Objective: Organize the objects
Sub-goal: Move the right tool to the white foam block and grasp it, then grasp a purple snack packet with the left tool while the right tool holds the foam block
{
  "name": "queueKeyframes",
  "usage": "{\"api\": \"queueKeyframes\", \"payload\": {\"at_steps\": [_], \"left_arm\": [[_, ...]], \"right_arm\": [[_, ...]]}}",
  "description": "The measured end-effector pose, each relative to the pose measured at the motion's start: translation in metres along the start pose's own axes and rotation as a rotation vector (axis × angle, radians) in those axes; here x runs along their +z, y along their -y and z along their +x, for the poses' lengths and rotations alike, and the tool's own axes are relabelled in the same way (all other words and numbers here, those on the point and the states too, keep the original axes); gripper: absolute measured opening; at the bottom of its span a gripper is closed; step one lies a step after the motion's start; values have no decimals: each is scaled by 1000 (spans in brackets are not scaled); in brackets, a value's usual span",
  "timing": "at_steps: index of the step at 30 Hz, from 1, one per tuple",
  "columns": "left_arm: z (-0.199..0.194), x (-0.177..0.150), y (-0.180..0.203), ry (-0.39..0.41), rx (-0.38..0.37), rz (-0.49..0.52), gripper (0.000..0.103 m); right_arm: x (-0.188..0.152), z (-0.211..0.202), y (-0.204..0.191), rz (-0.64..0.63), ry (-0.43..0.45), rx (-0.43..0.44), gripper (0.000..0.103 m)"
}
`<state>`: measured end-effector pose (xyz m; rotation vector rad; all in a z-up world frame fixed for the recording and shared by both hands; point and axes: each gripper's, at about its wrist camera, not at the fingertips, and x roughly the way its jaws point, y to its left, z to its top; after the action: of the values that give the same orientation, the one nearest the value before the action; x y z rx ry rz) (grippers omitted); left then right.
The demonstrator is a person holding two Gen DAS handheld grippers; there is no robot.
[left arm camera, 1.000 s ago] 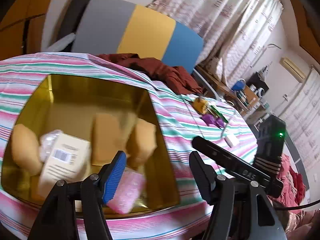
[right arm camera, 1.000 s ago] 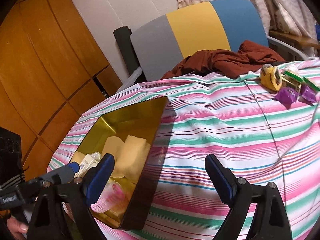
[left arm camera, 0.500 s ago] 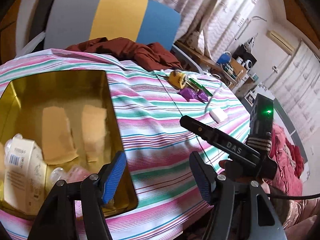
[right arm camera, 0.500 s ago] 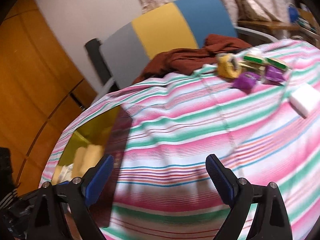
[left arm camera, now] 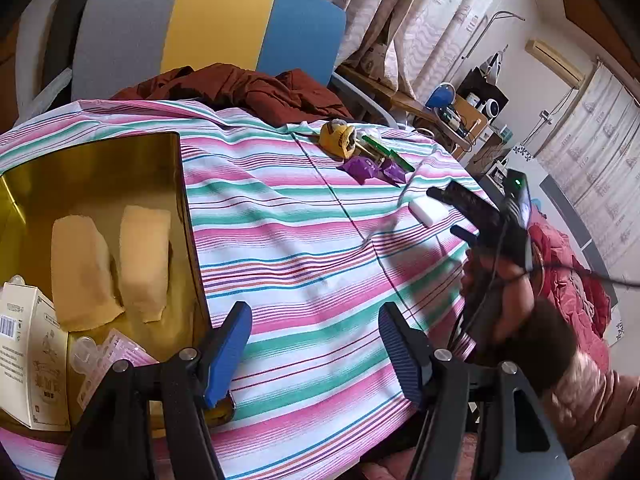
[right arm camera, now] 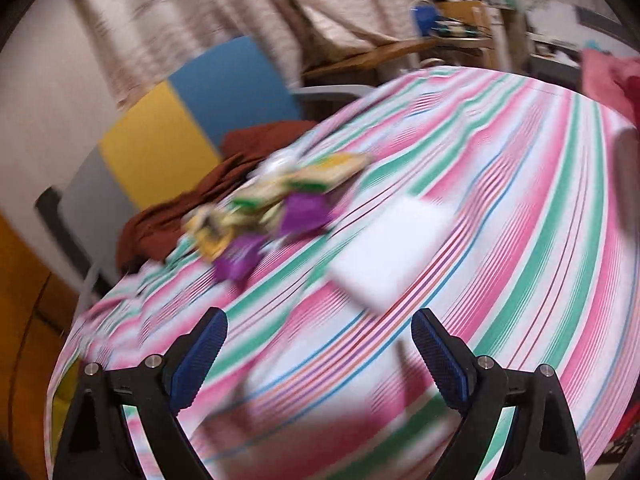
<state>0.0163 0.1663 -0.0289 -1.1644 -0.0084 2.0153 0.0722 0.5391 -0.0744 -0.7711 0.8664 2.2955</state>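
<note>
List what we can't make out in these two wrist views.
- Right wrist view: the small pile by the white block is smeared by motion blur; the items cannot be told apart.
- Left wrist view: the gold box is cut by the left edge, and the left gripper fingers cover its near corner.
- Left wrist view: print on the carton is too small to read.
- Left wrist view: the right gripper fingers are blurred.

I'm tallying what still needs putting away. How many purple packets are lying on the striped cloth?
2. One purple packet lies just below the yellow pouch; the other purple packet sits beside it, nearer the white block. Others could be hidden under that cluster.
</note>
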Motion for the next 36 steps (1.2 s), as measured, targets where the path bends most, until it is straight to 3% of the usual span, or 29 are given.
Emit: {"api": "queueKeyframes", "payload": {"at_steps": [5,8,10,13,17,22,29,36], "left_arm": [[0,0,1,-10,16,-5,67],[0,1,1,-15,26,-5,67],[2,1,2,-19,32,-4,67],[5,3,4,-29,34,-4,67],[14,9,9,-48,31,15,67],[29,25,24,-56,21,71,67],[74,59,41,-81,5,104,67],[144,100,61,-120,-3,117,67]], "right_arm": [[31,29,15,57,-17,-80,93],[41,45,20,77,-31,-117,84],[45,54,22,78,-44,-144,84],[44,61,19,44,-43,-161,84],[35,66,5,-126,-49,-212,81],[31,49,19,-156,-66,-142,71],[22,27,45,-165,-14,-5,71],[13,22,49,-176,44,28,71]]}}
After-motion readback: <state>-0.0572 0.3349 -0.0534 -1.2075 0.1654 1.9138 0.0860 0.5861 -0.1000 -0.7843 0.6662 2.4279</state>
